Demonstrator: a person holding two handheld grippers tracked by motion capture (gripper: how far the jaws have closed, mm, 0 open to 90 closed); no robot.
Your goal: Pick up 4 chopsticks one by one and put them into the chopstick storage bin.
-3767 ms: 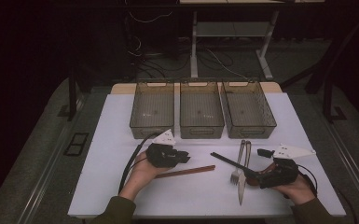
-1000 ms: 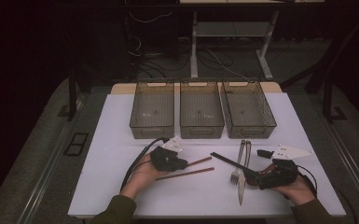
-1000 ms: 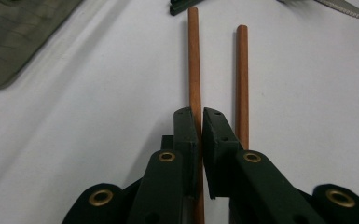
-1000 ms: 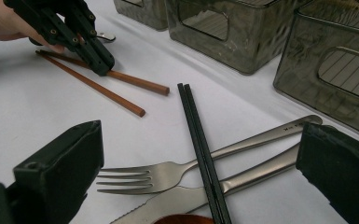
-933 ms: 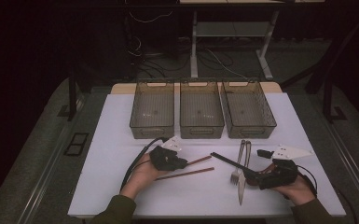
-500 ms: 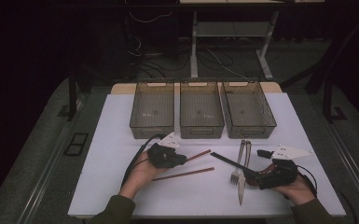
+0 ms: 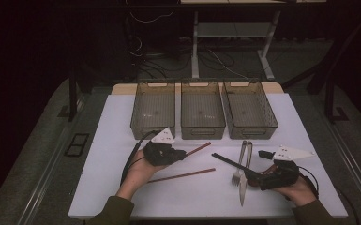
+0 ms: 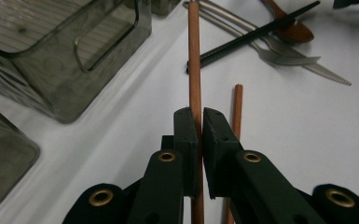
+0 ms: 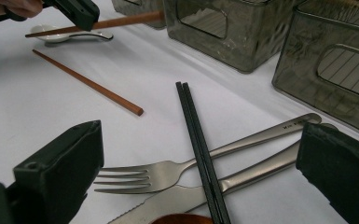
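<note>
1. Just below the left bin (image 7: 153,110): left gripper (image 7: 180,153), jaws clenched on a brown chopstick (image 8: 194,60), lifted off the white table (image 7: 112,140), tip pointing toward middle bin (image 7: 202,108).
2. 2nd brown chopstick (image 7: 183,175) flat on table, below the held one, apart from it.
3. R of that: right gripper (image 9: 200,182), jaws released, wide, straddling fork (image 9: 177,170), knife (image 9: 168,203) & black chopstick pair (image 9: 198,140); nothing gripped.

Three grey plastic bins (image 7: 203,112) wall off far bench; crossed steel cutlery and black chopsticks (image 7: 238,166) clutter right; white bench (image 7: 108,140) left open.
</note>
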